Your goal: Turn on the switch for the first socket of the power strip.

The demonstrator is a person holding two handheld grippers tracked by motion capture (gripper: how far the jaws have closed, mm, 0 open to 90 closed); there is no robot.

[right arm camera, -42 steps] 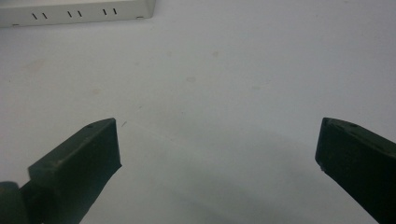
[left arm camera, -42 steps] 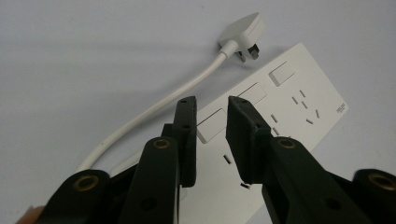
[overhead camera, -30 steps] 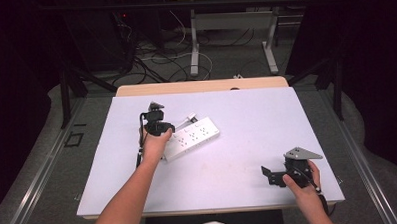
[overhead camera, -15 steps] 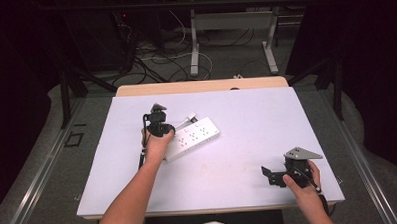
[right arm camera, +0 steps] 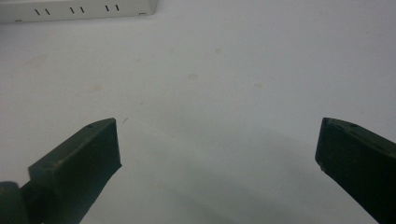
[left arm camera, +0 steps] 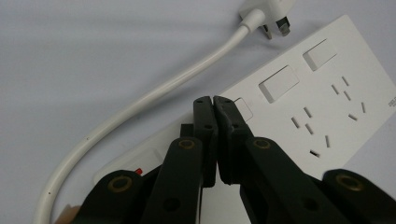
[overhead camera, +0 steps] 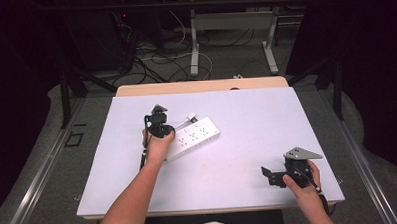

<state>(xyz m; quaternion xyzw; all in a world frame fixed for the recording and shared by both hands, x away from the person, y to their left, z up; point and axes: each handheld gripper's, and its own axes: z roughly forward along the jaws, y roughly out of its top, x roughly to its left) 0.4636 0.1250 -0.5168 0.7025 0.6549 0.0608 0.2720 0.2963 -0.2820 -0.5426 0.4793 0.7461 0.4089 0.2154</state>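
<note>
both jaws of the left gripper (left arm camera: 215, 105) are now meeting, having just been closing with nothing between them, tips hovering at the power strip (left arm camera: 299, 107) on the table (overhead camera: 248, 155), seemingly readying a switch press, while the right gripper (right arm camera: 217, 149) is resting spread wide.

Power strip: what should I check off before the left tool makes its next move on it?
1. Left tool jaws shut, nothing between them: ok.
2. Its tips lined up next to the small switch at the cord end of the power strip: ok.
3. Tips actually touching that switch: cannot tell.
4. Plug lying loose on the table, cord curving clear of the tips: ok.
5. Sockets near the tips empty: ok.
6. Right tool open, holding nothing, well away from the strip: ok.
</note>
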